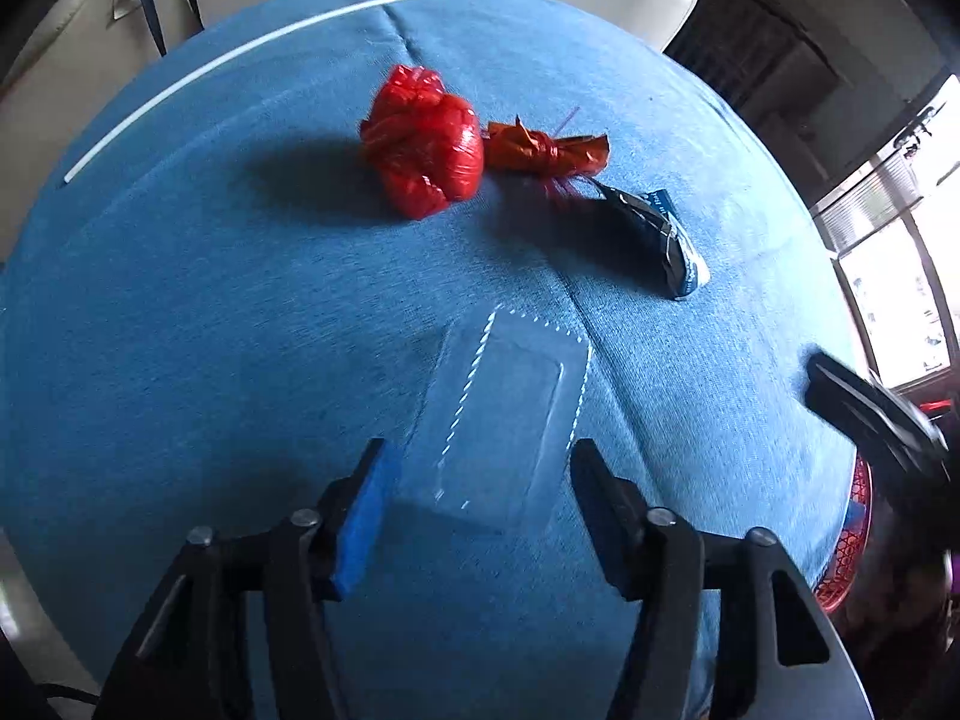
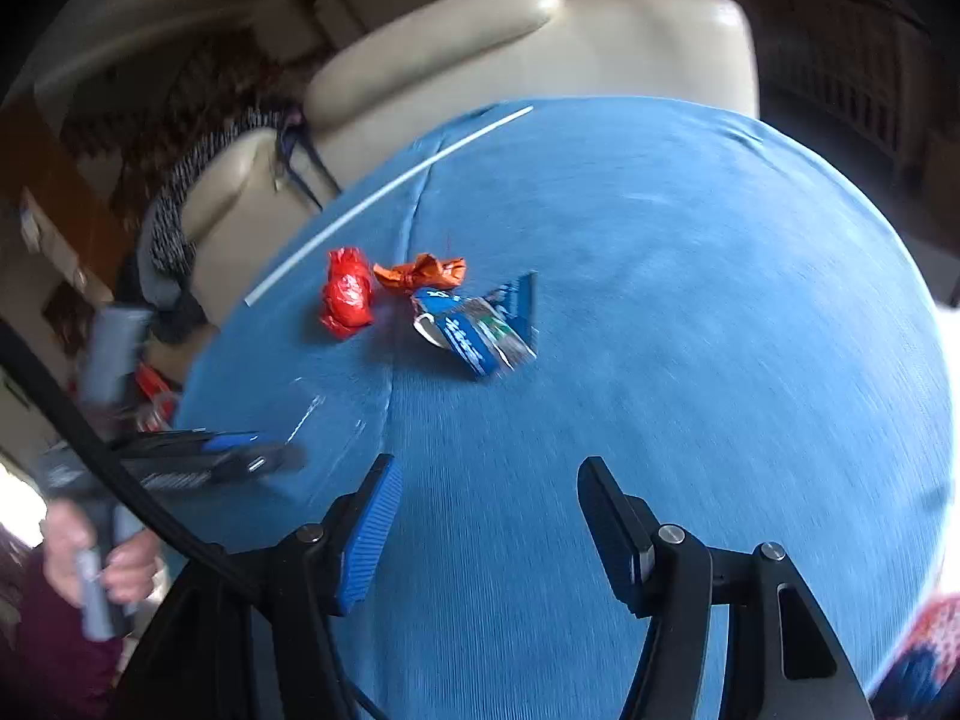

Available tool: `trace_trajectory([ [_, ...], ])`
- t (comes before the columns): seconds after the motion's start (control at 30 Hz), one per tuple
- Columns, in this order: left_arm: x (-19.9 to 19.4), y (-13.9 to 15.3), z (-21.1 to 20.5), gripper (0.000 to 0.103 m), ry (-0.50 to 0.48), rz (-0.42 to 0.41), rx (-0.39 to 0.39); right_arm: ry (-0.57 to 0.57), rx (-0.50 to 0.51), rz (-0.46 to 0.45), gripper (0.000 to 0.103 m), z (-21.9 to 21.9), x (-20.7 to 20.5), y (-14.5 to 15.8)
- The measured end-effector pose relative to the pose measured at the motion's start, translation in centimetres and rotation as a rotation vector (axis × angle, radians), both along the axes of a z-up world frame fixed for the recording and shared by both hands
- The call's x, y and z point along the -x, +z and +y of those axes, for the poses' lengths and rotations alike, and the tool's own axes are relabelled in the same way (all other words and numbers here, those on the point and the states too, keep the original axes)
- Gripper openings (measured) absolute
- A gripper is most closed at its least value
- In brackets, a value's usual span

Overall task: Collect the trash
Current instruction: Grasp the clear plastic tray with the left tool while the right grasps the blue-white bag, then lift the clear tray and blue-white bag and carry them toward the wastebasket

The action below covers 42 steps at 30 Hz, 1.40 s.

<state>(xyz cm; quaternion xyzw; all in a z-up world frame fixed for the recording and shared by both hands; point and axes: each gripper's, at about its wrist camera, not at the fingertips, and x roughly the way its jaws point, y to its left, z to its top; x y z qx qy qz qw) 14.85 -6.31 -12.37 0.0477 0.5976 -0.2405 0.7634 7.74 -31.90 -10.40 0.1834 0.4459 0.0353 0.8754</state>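
On the blue cloth (image 1: 210, 300) lies a clear plastic blister tray (image 1: 504, 414), flat, its near end between the fingers of my left gripper (image 1: 480, 456). The jaws stand open around it and I see no pad pressing on it. Farther off are a knotted red plastic bag (image 1: 423, 144), a crumpled orange wrapper (image 1: 543, 150) and a dark blue snack wrapper (image 1: 654, 237). My right gripper (image 2: 489, 468) hovers open over bare cloth (image 2: 660, 300) with nothing between its fingers. The red bag (image 2: 347, 300), orange wrapper (image 2: 420, 271) and blue wrapper (image 2: 474, 330) lie ahead of it to the left.
A thin white stick (image 1: 270, 42) lies near the table's far edge. Beige chairs (image 2: 540, 42) stand behind the table. A red mesh basket (image 1: 852, 540) sits beyond the right edge. A person's hand (image 2: 102, 552) holds the left gripper (image 2: 210, 456) at the left.
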Motion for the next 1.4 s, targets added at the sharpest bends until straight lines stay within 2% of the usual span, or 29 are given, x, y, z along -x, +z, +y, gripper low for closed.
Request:
trace_trajectory([
  [0.17,1.2,-0.3,2.6,0.064,-0.006,-0.031,0.021,0.064,0.104,-0.002,0.065,2.3,-4.9,-1.1],
  [0.4,1.9,-0.5,1.1,0.064,-0.035,-0.082,0.023,0.133,0.209,0.020,0.064,3.8,-9.6,-3.4],
  [0.43,2.1,-0.5,1.0,0.064,-0.035,-0.086,0.019,0.140,0.215,0.027,0.059,3.9,-10.0,-3.7],
  [0.47,2.2,-0.7,0.8,0.064,-0.031,-0.091,0.009,0.143,0.221,0.032,0.045,4.0,-10.2,-3.9],
  [0.5,2.3,-0.8,0.7,0.064,-0.029,-0.095,0.004,0.139,0.244,0.026,0.036,4.0,-10.3,-4.0],
  [0.53,2.0,-0.4,0.0,0.062,-0.028,-0.100,0.003,0.136,0.250,0.025,0.036,4.0,-10.3,-3.9],
  [0.57,2.0,-0.5,0.0,0.053,-0.028,-0.105,0.006,0.126,0.231,0.024,0.036,3.8,-10.2,-3.8],
  [0.6,1.8,-0.8,-0.6,0.052,-0.026,-0.109,0.006,0.116,0.213,0.023,0.036,3.6,-10.2,-3.8],
  [0.73,1.9,-0.9,-1.1,0.052,-0.023,-0.140,-0.003,0.087,0.172,0.012,0.036,3.0,-9.1,-3.5],
  [0.93,3.4,-0.2,-1.8,0.051,-0.028,-0.197,-0.030,0.020,0.058,-0.028,0.036,0.7,-4.9,-2.3],
  [1.1,5.2,0.6,-1.6,0.051,-0.009,-0.209,-0.007,-0.016,-0.014,-0.054,0.036,-1.0,-0.3,-1.3],
  [1.4,8.4,3.4,-2.7,0.051,0.005,-0.257,0.033,-0.067,-0.084,-0.126,0.036,-2.7,6.7,0.9],
])
